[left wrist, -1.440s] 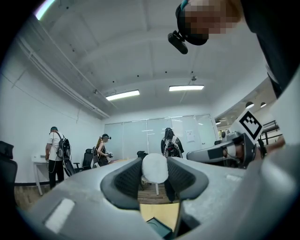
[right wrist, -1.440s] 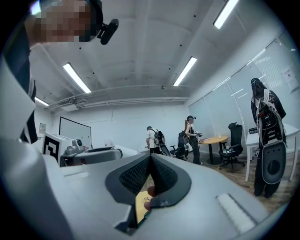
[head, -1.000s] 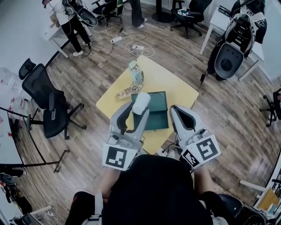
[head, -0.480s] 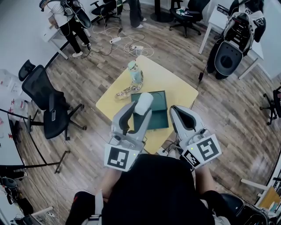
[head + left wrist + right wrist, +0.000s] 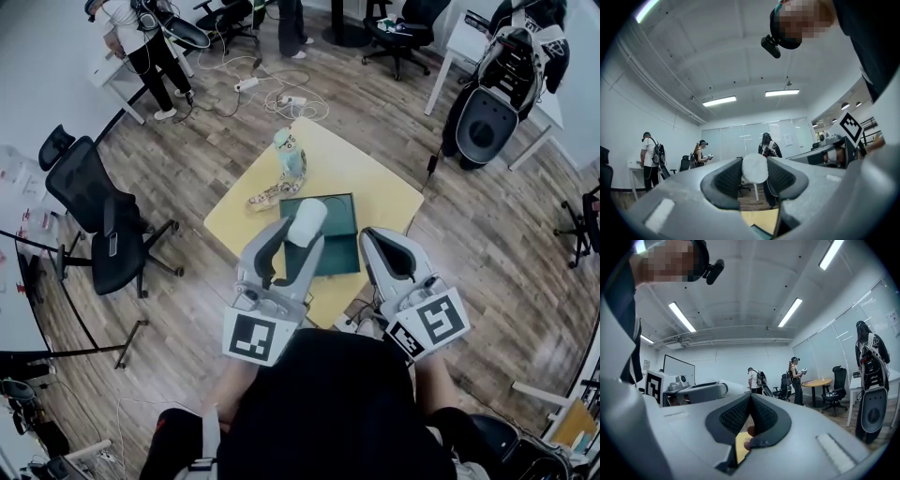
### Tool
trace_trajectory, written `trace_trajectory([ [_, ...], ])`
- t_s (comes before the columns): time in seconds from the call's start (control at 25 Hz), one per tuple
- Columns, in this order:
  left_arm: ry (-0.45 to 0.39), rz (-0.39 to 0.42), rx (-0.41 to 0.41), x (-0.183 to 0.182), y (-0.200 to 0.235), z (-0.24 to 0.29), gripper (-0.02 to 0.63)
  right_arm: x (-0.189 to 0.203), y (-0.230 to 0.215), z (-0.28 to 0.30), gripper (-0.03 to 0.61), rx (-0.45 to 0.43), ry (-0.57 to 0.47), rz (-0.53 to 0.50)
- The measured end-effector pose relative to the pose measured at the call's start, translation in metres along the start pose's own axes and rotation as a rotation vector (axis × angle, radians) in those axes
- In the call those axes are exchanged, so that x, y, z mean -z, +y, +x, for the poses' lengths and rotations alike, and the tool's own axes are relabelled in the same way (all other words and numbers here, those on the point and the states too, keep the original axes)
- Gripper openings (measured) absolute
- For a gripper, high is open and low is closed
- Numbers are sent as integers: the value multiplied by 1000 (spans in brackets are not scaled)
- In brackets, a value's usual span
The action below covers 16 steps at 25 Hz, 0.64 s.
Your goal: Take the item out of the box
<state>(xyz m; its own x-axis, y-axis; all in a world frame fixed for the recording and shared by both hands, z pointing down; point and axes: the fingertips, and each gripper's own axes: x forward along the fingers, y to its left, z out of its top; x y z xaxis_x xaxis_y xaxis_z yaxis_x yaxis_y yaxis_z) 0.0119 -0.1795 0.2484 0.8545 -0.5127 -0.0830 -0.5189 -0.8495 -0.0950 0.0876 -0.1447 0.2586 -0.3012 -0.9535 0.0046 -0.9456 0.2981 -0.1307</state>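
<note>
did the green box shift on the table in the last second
No. The green box sits in the same spot on the yellow table, its far left corner just as near the toy as before.

left gripper (image 5: 296, 234) and white item (image 5: 307, 221) nudged rightward, right gripper (image 5: 376, 236) edged left — slightly

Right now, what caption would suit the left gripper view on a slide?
Left gripper clamps a white cylinder between its jaws, with standing people in the room beyond.

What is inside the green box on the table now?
The visible floor of the green box looks bare. The left gripper, closed on a white item, covers its near left part.
</note>
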Motion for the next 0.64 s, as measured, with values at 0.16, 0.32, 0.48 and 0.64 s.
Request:
trace_trajectory([
  [0.16,7,-5,-4,6,0,-1,173,4,-1,0,2,1,3,1],
  [0.32,7,-12,-10,10,2,-2,173,8,-3,1,2,1,6,1],
  [0.48,12,-13,-12,11,3,0,173,9,-3,3,2,-6,11,-3],
  [0.64,17,-13,-10,12,5,3,173,9,-2,6,2,-20,18,-15],
])
